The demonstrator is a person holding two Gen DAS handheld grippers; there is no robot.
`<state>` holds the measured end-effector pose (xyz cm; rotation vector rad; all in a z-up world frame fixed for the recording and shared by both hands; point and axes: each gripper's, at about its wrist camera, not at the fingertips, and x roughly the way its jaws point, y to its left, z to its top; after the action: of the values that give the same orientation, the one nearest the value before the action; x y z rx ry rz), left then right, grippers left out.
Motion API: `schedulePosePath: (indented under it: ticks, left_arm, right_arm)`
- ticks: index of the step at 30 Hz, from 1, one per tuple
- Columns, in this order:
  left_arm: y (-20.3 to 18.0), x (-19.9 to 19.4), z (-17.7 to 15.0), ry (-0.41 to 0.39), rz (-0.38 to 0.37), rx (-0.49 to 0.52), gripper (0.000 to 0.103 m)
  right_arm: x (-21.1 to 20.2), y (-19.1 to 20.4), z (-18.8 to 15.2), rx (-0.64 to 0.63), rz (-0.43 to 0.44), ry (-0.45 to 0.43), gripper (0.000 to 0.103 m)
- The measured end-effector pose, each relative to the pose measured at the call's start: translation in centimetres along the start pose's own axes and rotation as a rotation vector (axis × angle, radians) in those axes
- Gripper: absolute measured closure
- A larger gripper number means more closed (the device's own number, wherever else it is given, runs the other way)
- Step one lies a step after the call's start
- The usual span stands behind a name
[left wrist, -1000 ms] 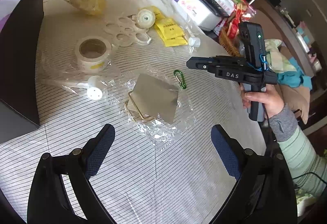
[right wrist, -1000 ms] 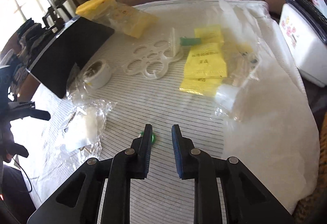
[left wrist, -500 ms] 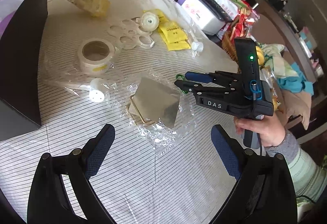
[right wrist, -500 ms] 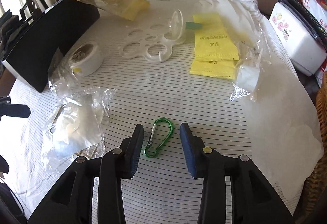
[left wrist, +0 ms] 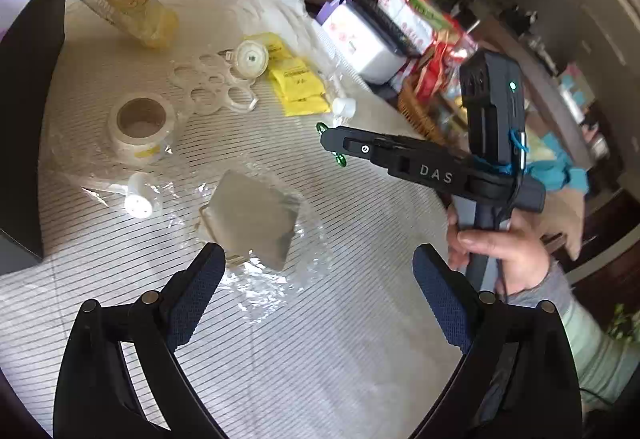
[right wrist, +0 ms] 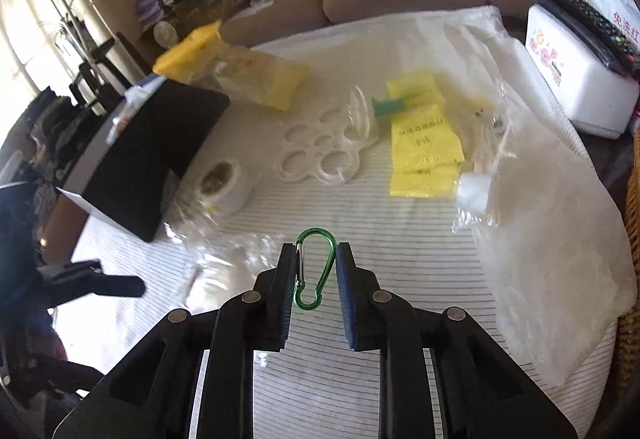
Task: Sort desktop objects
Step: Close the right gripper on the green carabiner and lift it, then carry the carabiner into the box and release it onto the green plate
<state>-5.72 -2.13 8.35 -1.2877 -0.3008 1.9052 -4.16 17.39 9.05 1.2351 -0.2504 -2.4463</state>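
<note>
My right gripper [right wrist: 313, 271] has just closed its jaws on the green carabiner [right wrist: 314, 267], and both pads press its long sides. The carabiner is clear of the striped tablecloth [right wrist: 400, 239], hanging between the fingers with its wide loop pointing away from me. In the left wrist view, only green tips of it show above and below the right gripper's fingers.

My left gripper [left wrist: 316, 299] is spread wide with nothing between its pads. It hangs over the tablecloth, just on my side of the grey pouch in clear wrap [left wrist: 252, 215].

Taking the carabiner as reference: the tape roll [right wrist: 224, 185] sits beyond it to the left, the white ring holder [right wrist: 320, 155] straight beyond, the yellow packets [right wrist: 424, 143] beyond to the right (one stack, partly under clear film). The black box [right wrist: 152, 159] stands at the far left.
</note>
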Motion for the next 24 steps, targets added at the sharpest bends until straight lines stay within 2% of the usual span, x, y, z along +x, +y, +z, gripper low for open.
schedulePosePath:
  ticks: [2,6,9,11,18,21,24]
  left_arm:
    - [0.4,-1.3,0.5,-0.046,-0.029,-0.038,0.008]
    - [0.5,-5.9,1.6,-0.161,-0.011,-0.027,0.008]
    - [1.1,-10.7,2.2,-0.276,0.024,-0.023,0.008]
    - [2.6,-13.7,2.4,-0.340,0.064,-0.055,0.008]
    - [11.1,-20.7,0.9,-0.490,0.107,-0.284,0.008]
    - [13.3,-22.2,0.3,-0.535,0.108,-0.332,0.008]
    - [14.8,-22.9,-0.1,-0.551,0.091,-0.360,0.008]
  right_arm:
    - [-1.5,2.0,0.5,-0.045,0.027,-0.042,0.084]
    - [-3.2,6.7,1.6,-0.117,0.088,-0.101,0.083]
    - [-3.3,10.2,2.7,-0.158,0.150,-0.116,0.083]
    - [-2.7,12.6,3.7,-0.185,0.189,-0.116,0.083]
    - [3.9,21.9,8.6,-0.296,0.271,-0.039,0.083]
    - [8.1,25.7,10.0,-0.357,0.266,0.031,0.083]
    - [12.3,28.5,10.4,-0.425,0.224,0.113,0.083]
